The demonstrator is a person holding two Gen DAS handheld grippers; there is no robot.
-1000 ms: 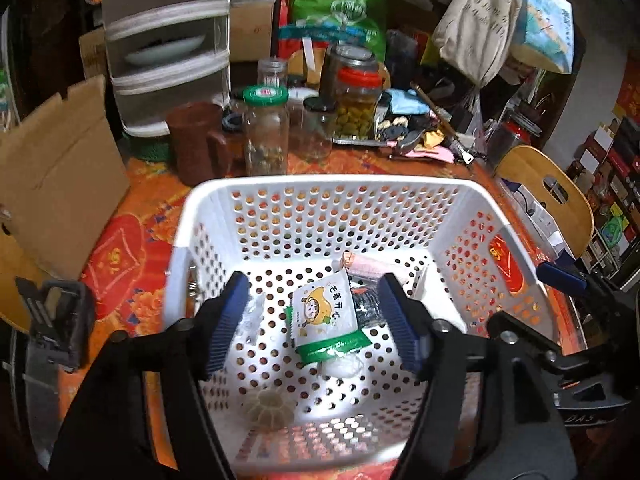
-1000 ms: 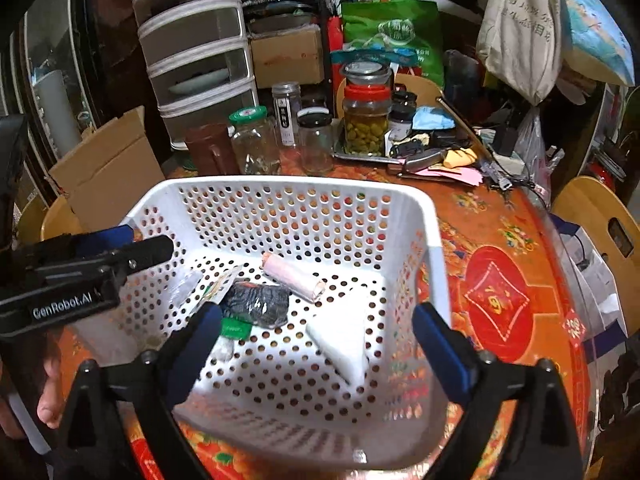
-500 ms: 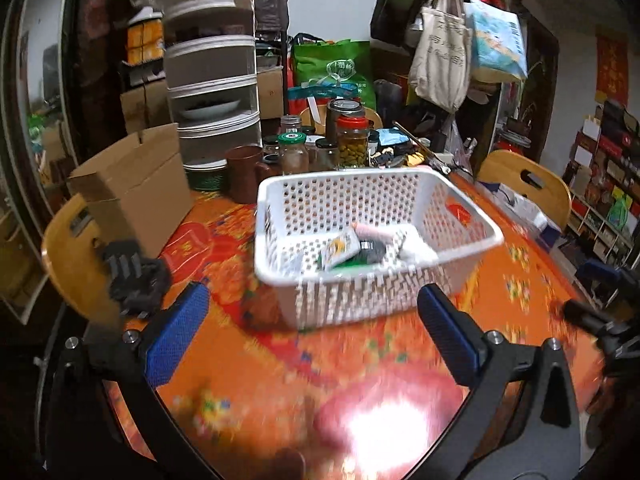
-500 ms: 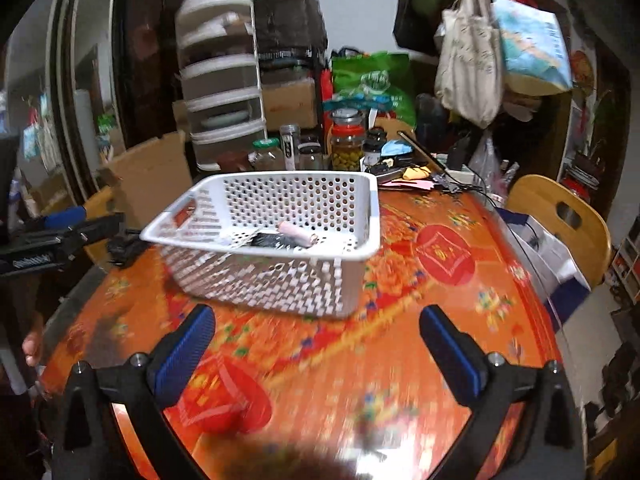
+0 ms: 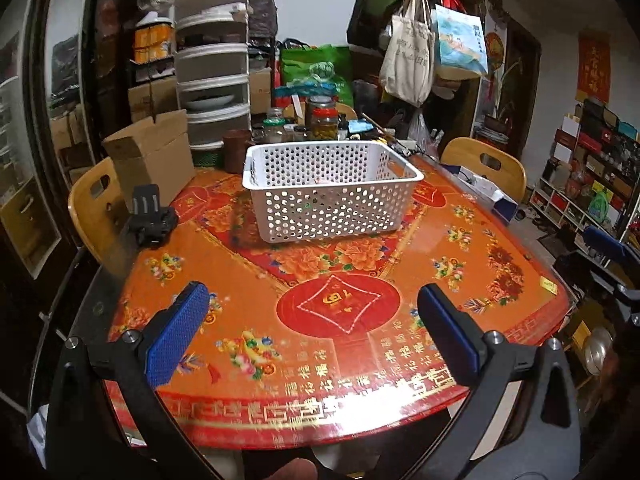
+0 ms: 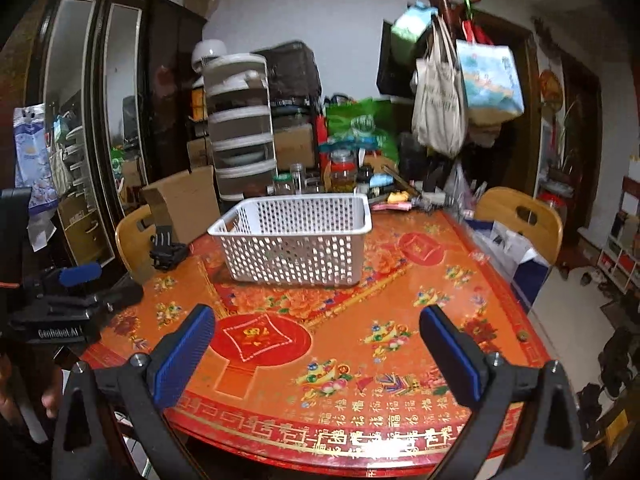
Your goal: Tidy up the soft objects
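A white perforated basket [image 5: 328, 192] stands on the far half of the red-orange table [image 5: 340, 304]; it also shows in the right wrist view [image 6: 296, 248]. Its contents are mostly hidden behind its wall. My left gripper [image 5: 312, 336] is open and empty, held over the table's near edge, well short of the basket. My right gripper [image 6: 316, 356] is open and empty, also over the near edge. The left gripper's body [image 6: 60, 308] shows at the left of the right wrist view.
Glass jars [image 5: 320, 124] and a brown mug [image 5: 236, 152] crowd the table's far edge behind the basket. A cardboard box [image 5: 156, 156] and a black camera mount [image 5: 150, 220] sit at the left. Wooden chairs [image 5: 484, 168] stand at both sides.
Both grippers have pulled back and away from the basket, from right over it to the table's near edge. The left jaws have widened. The basket stays on the table.
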